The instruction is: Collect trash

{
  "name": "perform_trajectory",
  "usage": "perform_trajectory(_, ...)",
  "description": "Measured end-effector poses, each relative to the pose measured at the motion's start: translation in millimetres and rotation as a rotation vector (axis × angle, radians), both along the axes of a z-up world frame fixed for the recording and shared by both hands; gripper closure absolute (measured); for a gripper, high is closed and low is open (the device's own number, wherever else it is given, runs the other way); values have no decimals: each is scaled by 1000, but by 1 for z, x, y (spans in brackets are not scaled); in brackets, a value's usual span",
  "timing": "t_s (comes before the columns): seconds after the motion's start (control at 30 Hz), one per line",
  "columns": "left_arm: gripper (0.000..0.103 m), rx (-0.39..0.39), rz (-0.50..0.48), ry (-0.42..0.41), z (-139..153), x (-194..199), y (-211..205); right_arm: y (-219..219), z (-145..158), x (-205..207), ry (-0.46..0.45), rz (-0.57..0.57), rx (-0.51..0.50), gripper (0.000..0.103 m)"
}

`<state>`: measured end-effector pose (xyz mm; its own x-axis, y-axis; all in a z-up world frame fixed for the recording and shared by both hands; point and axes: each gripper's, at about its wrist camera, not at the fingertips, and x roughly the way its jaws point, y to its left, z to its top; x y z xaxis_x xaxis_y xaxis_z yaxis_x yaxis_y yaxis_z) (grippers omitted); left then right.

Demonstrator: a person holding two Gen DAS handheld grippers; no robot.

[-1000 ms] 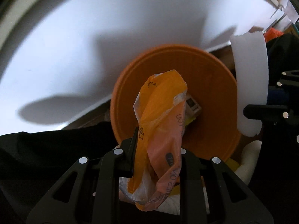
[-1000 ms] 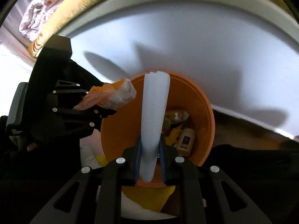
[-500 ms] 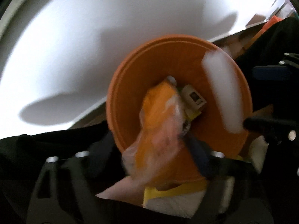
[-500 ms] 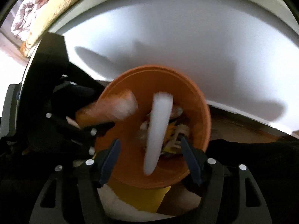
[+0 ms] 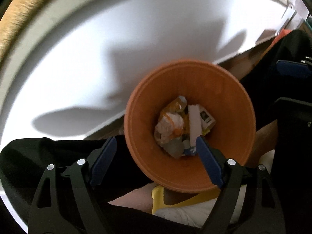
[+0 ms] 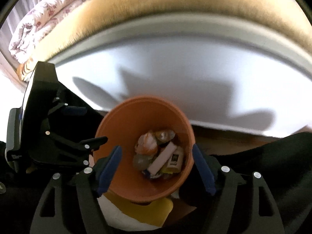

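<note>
An orange bin (image 5: 232, 101) stands on the floor below both grippers and also shows in the right wrist view (image 6: 124, 128). Inside it lie the orange-and-white wrapper (image 5: 169, 124), the white foam strip (image 5: 195, 122) and a small labelled box (image 5: 206, 117); they show in the right wrist view too, wrapper (image 6: 146, 146) and foam strip (image 6: 163, 156). My left gripper (image 5: 156, 152) is open and empty above the bin's near rim. My right gripper (image 6: 156, 161) is open and empty over the bin.
A white bed frame side (image 5: 97, 48) rises behind the bin, with a tan mattress edge (image 6: 156, 13) above it. A floral quilt (image 6: 44, 15) lies at the upper left. A yellow-and-white item (image 6: 148, 210) sits under the bin's near side.
Both grippers opened. The orange wrapper fell from the left gripper and the white foam strip from the right gripper into the orange bin. Both grippers pulled back a little.
</note>
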<state>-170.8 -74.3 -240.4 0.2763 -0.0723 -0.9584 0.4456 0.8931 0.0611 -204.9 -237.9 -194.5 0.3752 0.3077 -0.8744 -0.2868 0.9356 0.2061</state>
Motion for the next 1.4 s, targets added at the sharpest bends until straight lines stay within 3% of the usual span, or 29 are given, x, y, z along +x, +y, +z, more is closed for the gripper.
perform_trajectory(0.1,22,-14,7,-67,23,0,6,-3,28,-2,-73,-1,-17,22)
perform_trajectory(0.23,22,-87,33,-165,72,5,10,-9,91,6,-244,-23,-18,5)
perform_trajectory(0.3,11,-120,74,-234,99,9,17,-10,113,18,-333,-42,-30,5)
perform_trajectory(0.47,10,-185,177,-429,166,39,28,-10,172,65,-523,-90,-31,5)
perform_trajectory(0.57,10,-209,232,-497,192,69,33,-8,182,102,-580,-137,-49,5)
perform_trajectory(0.73,10,-213,274,-524,208,125,25,-2,175,157,-590,-254,-63,5)
perform_trajectory(0.97,10,-233,355,-531,191,187,33,-24,149,229,-517,-413,-50,5)
perform_trajectory(1.23,10,-236,455,-450,173,249,52,-26,123,277,-358,-396,-80,5)
perform_trajectory(1.4,10,-207,457,-425,161,259,51,-20,116,278,-352,-374,-103,5)
